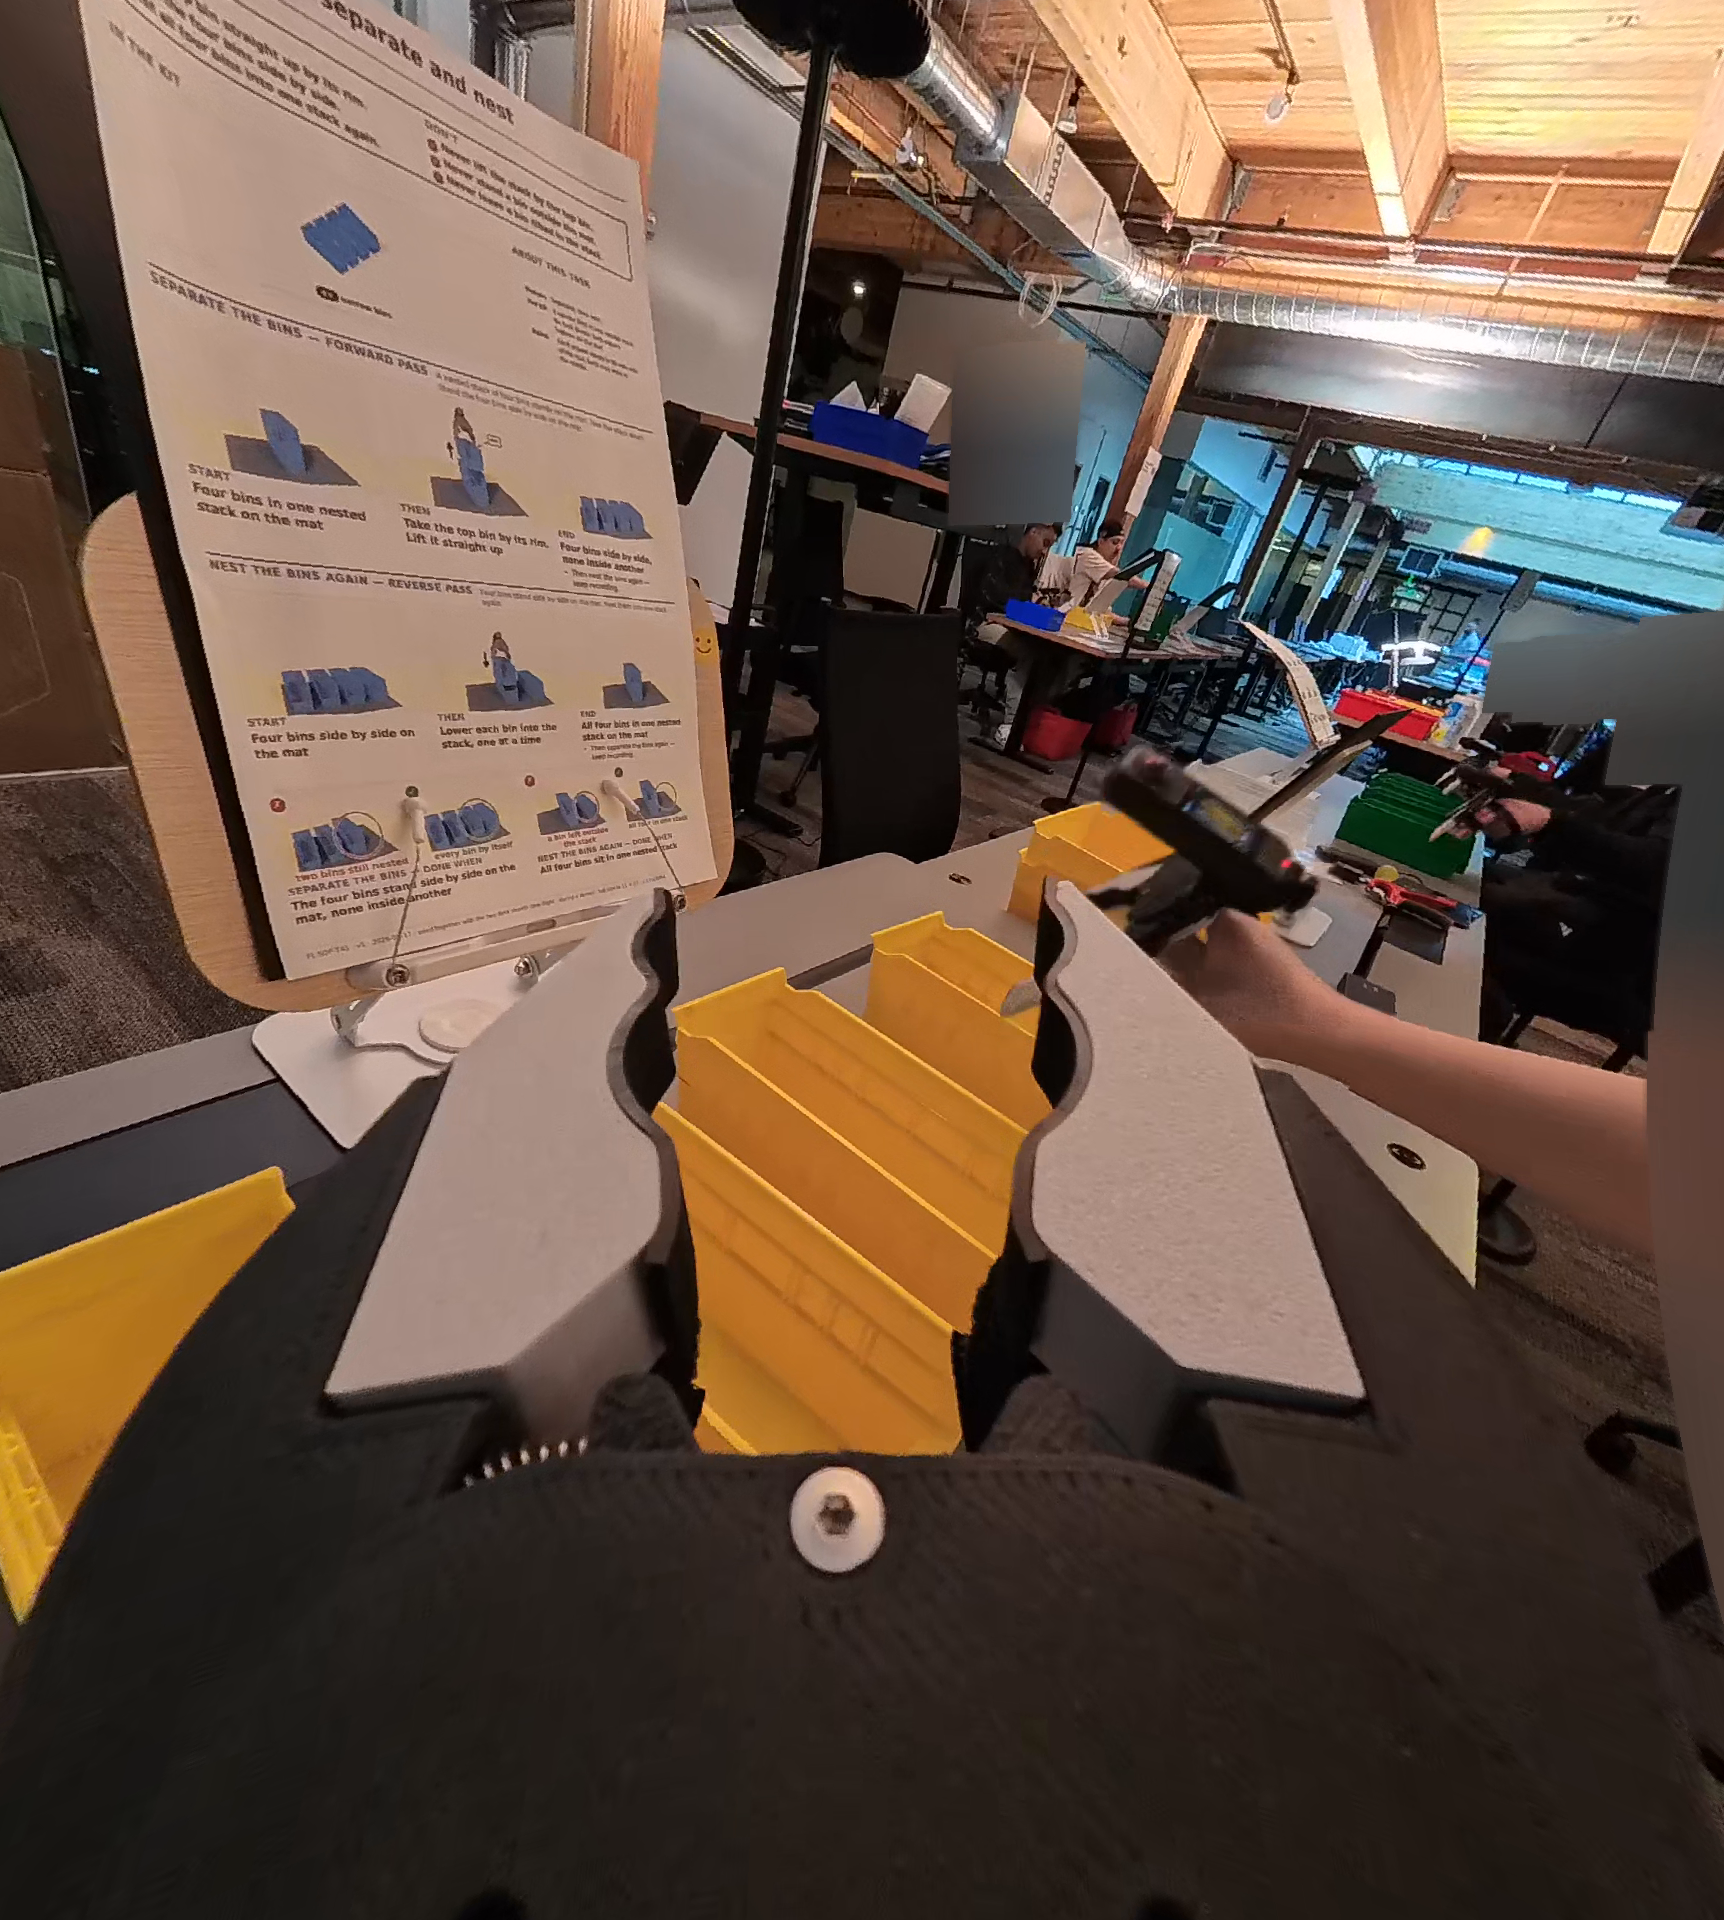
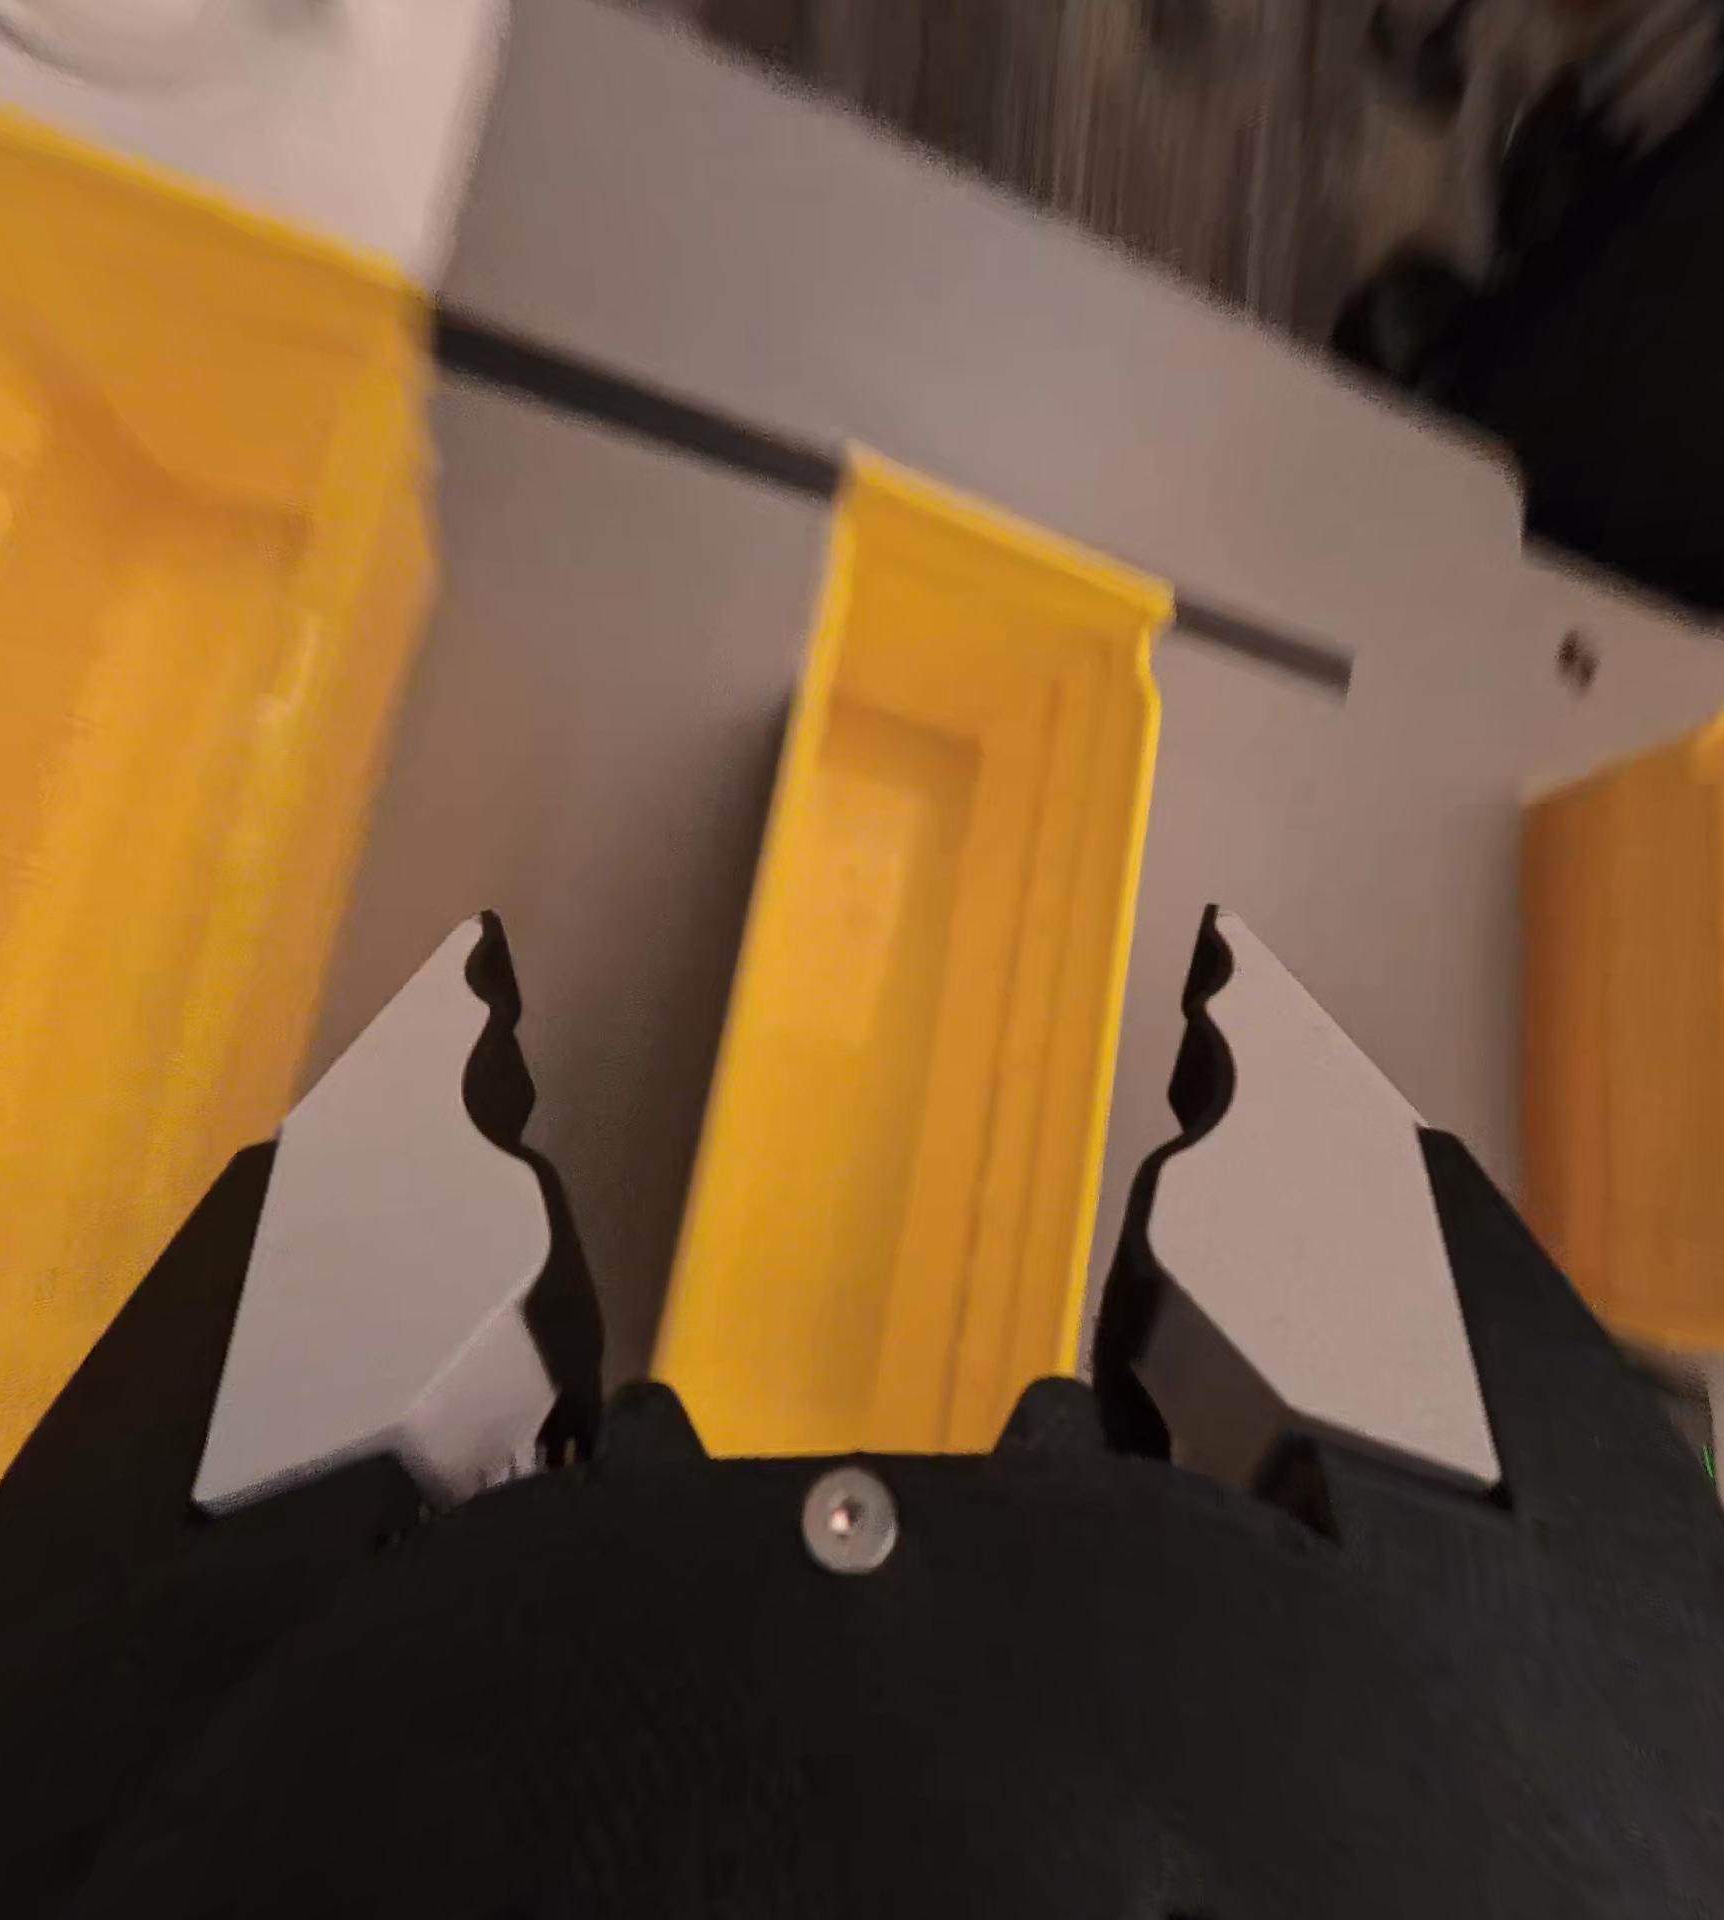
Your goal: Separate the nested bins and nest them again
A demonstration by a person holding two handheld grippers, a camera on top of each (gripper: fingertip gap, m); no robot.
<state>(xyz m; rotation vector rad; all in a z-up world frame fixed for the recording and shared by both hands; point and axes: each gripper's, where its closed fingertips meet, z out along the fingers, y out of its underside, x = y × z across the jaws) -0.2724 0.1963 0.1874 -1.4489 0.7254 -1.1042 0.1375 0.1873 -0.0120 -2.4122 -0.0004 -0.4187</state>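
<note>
Four yellow bins stood apart on the grey tabletop (image 1: pixel 816 914), none inside another, so the separating half looked done and the nesting half seemed about to begin. The left gripper (image 1: pixel 858 925) hovered low over the nearest long bin (image 1: pixel 837 1122), its fingers parted with the bin lying beneath and between them; whether the pads touched the walls could not be told, and nothing appeared gripped. The right gripper (image 2: pixel 850 920) was spread wide above a narrow bin (image 2: pixel 951 935), with clear tabletop showing between each fingertip and the bin's walls, so it held nothing; it was probably lined up along the bin's length to take it by the rim. Two more bins sat to either side, one at the far corner (image 1: pixel 1076 852) and one at the near left edge (image 1: pixel 89 1340). The bins were thin moulded plastic, glossy, long and slim with stepped inner walls and a flared rim. The fingers (image 1: pixel 525 1143) were matte grey with wavy black inner pads. An instruction sheet (image 1: pixel 401 520) stood upright on a stand behind the bins.
</note>
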